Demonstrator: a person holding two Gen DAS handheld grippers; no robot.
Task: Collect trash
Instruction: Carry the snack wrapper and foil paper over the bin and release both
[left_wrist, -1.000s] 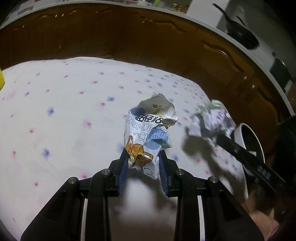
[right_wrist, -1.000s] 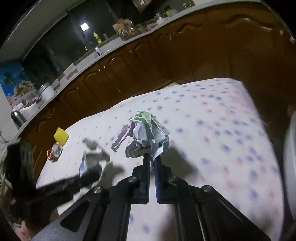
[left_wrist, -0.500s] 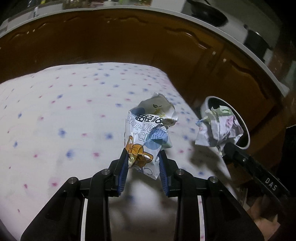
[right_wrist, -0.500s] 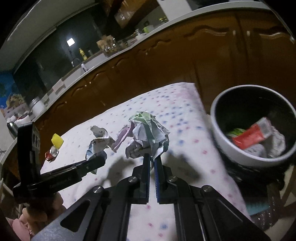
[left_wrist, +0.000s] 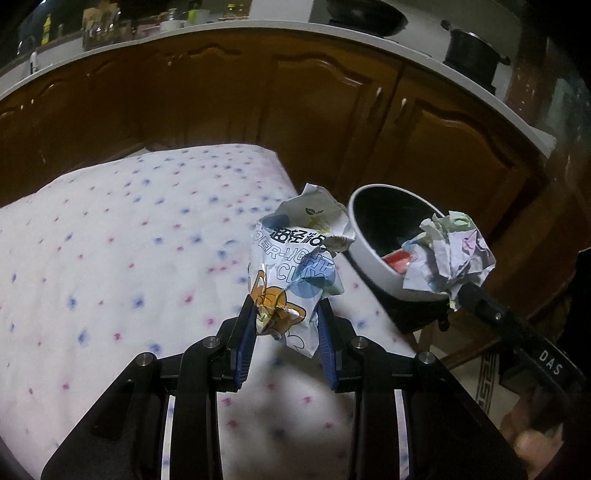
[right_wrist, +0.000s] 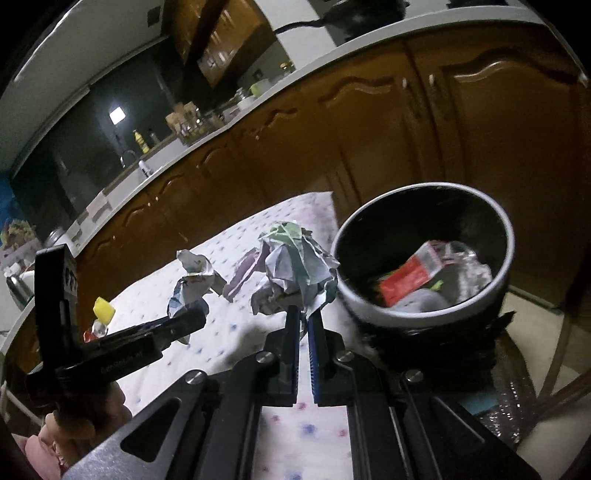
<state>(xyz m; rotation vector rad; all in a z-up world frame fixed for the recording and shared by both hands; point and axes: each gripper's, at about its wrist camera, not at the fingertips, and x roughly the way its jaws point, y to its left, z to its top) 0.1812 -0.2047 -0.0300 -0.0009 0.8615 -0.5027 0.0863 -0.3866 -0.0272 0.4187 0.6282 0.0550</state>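
The left gripper (left_wrist: 286, 325) pinches a crumpled clay wrapper (left_wrist: 295, 266) between partly closed pads; the right gripper (right_wrist: 303, 321) is clamped tight on a paper wad (right_wrist: 291, 266). Both loads hang above the spotted tablecloth (left_wrist: 110, 258), near the black bin (right_wrist: 506, 236) off the table's end. Risk: with only a corner pinched, the wad could slip and land short of the rim. A red carton (right_wrist: 406, 277) already lies inside; 1 yellow item (right_wrist: 103, 308) sits on the table.
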